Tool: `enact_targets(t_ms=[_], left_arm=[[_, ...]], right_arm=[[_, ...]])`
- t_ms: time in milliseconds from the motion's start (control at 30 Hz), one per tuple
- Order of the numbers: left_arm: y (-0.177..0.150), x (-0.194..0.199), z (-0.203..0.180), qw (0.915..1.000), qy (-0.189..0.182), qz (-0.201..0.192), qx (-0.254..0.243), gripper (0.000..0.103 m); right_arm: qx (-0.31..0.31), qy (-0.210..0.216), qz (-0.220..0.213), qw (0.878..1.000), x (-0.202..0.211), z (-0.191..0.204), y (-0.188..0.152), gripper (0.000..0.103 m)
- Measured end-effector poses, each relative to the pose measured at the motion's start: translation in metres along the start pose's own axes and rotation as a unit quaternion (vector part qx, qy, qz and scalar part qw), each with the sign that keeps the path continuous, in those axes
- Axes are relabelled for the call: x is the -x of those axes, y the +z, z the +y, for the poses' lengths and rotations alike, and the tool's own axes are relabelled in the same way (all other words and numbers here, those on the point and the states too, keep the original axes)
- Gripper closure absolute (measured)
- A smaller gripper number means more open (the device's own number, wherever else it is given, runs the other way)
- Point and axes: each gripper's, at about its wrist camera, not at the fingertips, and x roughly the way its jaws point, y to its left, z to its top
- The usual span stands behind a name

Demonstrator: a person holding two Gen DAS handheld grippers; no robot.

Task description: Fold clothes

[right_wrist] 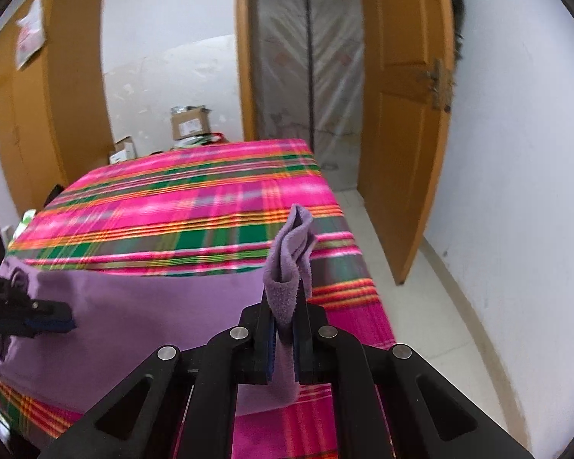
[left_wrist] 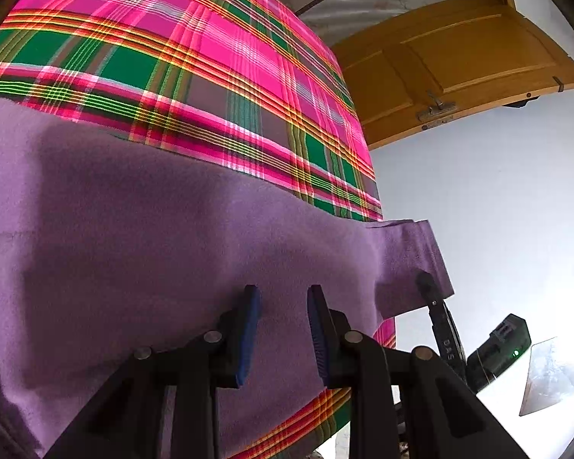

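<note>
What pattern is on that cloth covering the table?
Pink-and-green plaid tablecloth with orange-yellow stripes; clearest in the left wrist view.

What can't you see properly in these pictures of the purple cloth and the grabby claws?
- Left wrist view: the purple cloth runs off the left and bottom edges, so its kind and full shape stay unknown.
- Left wrist view: the left gripper is open; its own fingers hide the cloth beneath.
- Right wrist view: the right gripper hides the cloth edge it pinches.
- Right wrist view: the checked cover is blurred; the boxes are unreadable.
</note>
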Motion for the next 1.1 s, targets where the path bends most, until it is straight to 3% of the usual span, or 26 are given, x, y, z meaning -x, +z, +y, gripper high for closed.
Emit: enact_targets(t_ms=[400,1100], left_arm=[[0.0,0.009,0.003,0.9998,-0.016,-0.008,0.004,0.077],[-0.009,0.047,0.011,0.9985,-0.031,-0.044,0.009,0.077]], right_arm=[[0.052,0.042,-0.012,0.998,0.012,0.057,0.001,0.096],[0.103,0.1,0.006,0.99,0.003,0.137,-0.017,0.096]])
